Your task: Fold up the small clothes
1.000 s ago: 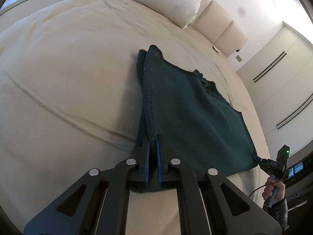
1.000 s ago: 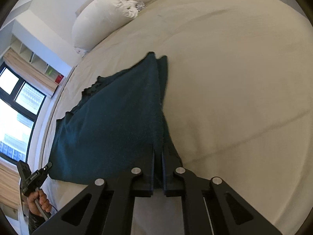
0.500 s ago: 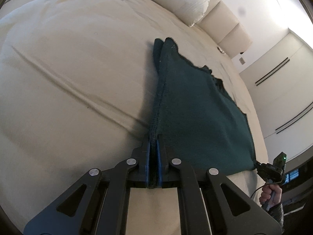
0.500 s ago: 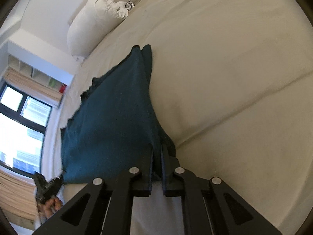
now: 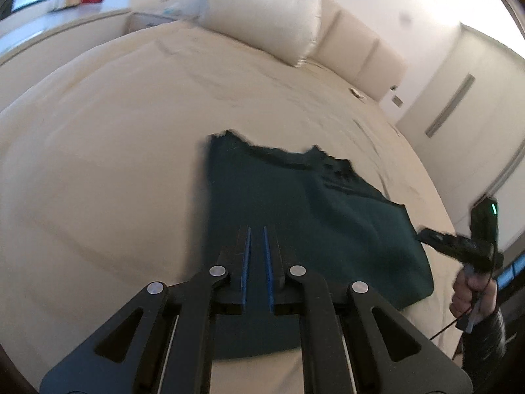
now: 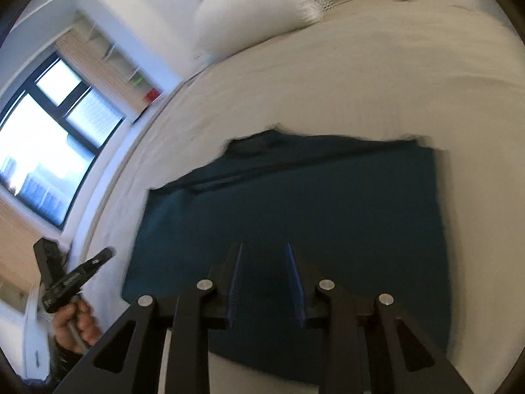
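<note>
Your left gripper (image 5: 256, 229) is narrowly parted, your right gripper (image 6: 264, 246) wider — both empty over the dark-green garment (image 6: 315, 203) at mid-frame.

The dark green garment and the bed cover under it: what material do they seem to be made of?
The dark green garment looks like soft matte knit or fleece: it shows no shine and lies limp, though blur hides the weave. The bed cover looks like cream woven fabric, perhaps cotton: matte, with soft creases.
</note>
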A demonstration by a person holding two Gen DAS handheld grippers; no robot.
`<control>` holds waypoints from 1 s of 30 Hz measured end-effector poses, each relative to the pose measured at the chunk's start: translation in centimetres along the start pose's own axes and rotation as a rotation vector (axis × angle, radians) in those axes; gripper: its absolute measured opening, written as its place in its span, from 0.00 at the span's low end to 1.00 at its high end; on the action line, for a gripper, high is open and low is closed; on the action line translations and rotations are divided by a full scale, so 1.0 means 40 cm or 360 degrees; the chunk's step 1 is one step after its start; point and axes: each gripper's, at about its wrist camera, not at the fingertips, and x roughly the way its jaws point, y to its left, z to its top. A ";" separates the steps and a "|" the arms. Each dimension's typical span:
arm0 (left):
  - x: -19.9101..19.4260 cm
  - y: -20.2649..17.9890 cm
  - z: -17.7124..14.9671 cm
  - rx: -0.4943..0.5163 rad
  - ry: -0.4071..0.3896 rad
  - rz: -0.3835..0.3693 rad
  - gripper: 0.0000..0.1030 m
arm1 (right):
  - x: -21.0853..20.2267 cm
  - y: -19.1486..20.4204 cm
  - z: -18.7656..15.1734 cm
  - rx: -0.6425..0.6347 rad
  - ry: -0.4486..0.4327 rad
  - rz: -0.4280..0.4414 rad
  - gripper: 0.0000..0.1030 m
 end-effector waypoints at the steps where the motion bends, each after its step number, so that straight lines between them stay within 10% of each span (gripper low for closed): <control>1: 0.018 -0.015 0.007 0.0037 0.0007 0.0011 0.07 | 0.040 0.020 0.015 -0.0004 0.0036 0.0065 0.30; 8: 0.141 -0.059 0.032 0.0145 0.0013 0.0048 0.07 | 0.296 0.088 0.104 0.0094 0.0247 0.0251 0.26; 12: 0.185 -0.027 0.036 0.0088 0.0023 0.0098 0.07 | 0.352 0.045 0.132 0.0161 0.0235 0.0086 0.00; 18: 0.204 0.003 0.035 0.0050 0.0002 0.0108 0.07 | 0.321 -0.033 0.196 0.0310 -0.0056 -0.0204 0.00; 23: 0.181 0.013 0.023 0.0043 -0.0032 0.0112 0.07 | 0.263 0.117 0.170 -0.0227 -0.0017 -0.0169 0.43; 30: 0.155 0.025 0.002 0.0014 -0.0066 0.0067 0.07 | 0.303 0.193 0.104 -0.0782 0.0258 -0.0416 0.44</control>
